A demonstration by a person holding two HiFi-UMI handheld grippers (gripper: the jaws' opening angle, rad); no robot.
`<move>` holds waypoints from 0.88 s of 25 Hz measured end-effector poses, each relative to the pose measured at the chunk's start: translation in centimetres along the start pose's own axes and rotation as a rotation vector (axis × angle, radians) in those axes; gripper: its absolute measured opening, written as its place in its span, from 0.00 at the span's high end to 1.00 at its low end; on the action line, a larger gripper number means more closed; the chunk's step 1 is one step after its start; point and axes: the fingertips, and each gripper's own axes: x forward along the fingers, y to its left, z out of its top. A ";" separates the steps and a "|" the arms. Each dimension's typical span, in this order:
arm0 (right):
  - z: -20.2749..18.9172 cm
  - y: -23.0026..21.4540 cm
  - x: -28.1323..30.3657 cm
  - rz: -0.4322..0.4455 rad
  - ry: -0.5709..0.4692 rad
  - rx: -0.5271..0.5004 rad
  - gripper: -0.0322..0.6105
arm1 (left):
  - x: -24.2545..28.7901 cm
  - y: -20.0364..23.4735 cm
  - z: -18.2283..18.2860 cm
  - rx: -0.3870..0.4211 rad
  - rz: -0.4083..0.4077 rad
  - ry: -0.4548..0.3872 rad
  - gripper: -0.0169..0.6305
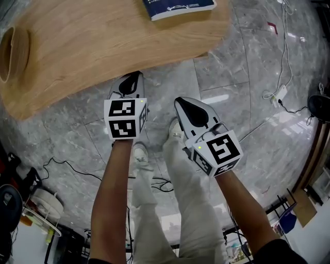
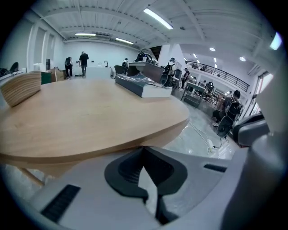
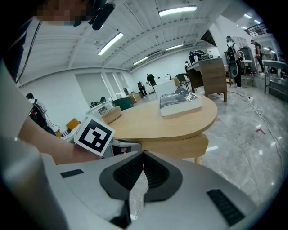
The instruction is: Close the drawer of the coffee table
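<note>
- Both claws are low, in front of the wooden counter (image 1: pixel 103 46), over the grey marble floor (image 1: pixel 232 82).
- Left claw (image 1: pixel 132 81): its tips are together with nothing between them, and its nose is right at the counter's near edge. In the left gripper view, the rim of the top fills the space just past its tips.
- Right claw (image 1: pixel 181 103): also pinched together and empty. It sits to the right of the left one and nearer the person, clear of the counter.
- The drawer (image 3: pixel 180 146) shows in the right gripper view as a wooden box under the top. It's tucked inside the overhang, its face not past the rim.
- On the counter, a dark-covered book (image 1: pixel 178 7) lies flat at the far right side, and a rounded wooden piece (image 1: pixel 13 54) stands at the far left end.
- From the right gripper view, the left claw's marker cube (image 3: pixel 93 135) sits close in on the left, with a forearm behind it.
- Below, the person's light trousers (image 1: pixel 180 206) and a white shoe (image 1: pixel 140 153) are between the arms.
- A white power strip (image 1: pixel 280 95) and its cable lie on the floor well off to the right.
</note>
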 end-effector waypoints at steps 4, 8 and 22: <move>-0.2 0.1 -0.1 -0.001 -0.001 0.001 0.92 | 0.1 0.2 -0.2 -0.002 0.011 0.000 0.98; -0.2 0.1 -0.2 -0.003 0.000 0.003 0.92 | 0.0 0.2 -0.1 -0.005 0.011 -0.005 0.98; 0.2 0.9 -0.1 -0.004 -0.010 -0.001 0.92 | -1.5 0.0 -1.0 -0.055 0.030 -0.030 0.98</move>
